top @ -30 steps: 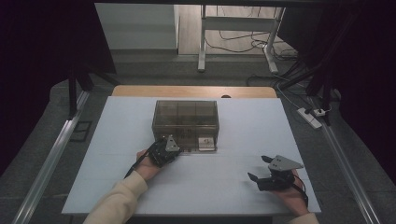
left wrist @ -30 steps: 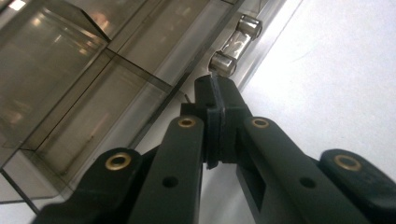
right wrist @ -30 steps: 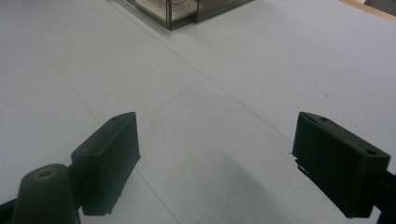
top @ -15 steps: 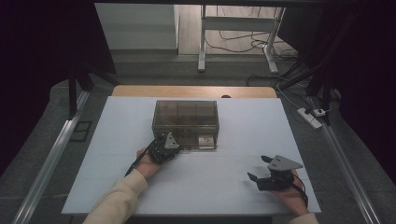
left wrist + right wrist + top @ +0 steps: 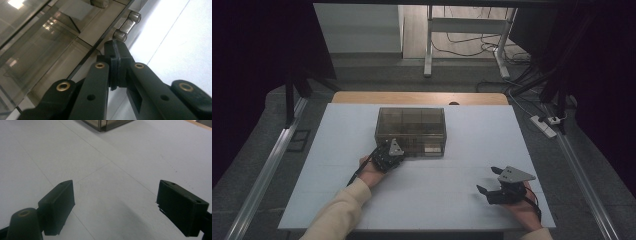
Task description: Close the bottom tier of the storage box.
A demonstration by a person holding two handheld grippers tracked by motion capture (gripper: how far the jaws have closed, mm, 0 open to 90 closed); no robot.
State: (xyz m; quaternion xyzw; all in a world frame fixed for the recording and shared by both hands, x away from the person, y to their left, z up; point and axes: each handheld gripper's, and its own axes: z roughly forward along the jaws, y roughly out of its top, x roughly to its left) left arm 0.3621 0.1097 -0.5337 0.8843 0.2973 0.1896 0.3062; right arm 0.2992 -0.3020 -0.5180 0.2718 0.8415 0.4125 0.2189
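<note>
A smoky see-through drawer box (image 5: 410,130) stands in the middle of the white table (image 5: 437,205). My left gripper (image 5: 397,151) is at the box's front left, its tips against the front face. In the left gripper view the two black jaws (image 5: 115,48) are pressed together with nothing between them, just below a clear bar handle (image 5: 127,25) on a drawer front (image 5: 50,40). My right gripper (image 5: 487,179) rests on the table at the front right, far from the box. In the right gripper view its jaws (image 5: 115,200) stand wide open over bare table.
A small pale item lies in the box's lower right drawer (image 5: 431,148). A corner of the box (image 5: 105,125) shows at the top of the right gripper view. Behind the table are a wooden edge (image 5: 422,97), a desk frame and floor cables; a power strip (image 5: 544,125) lies at the right.
My left gripper has crept slightly forward toward the box's front. The right gripper has stayed in place, open.
</note>
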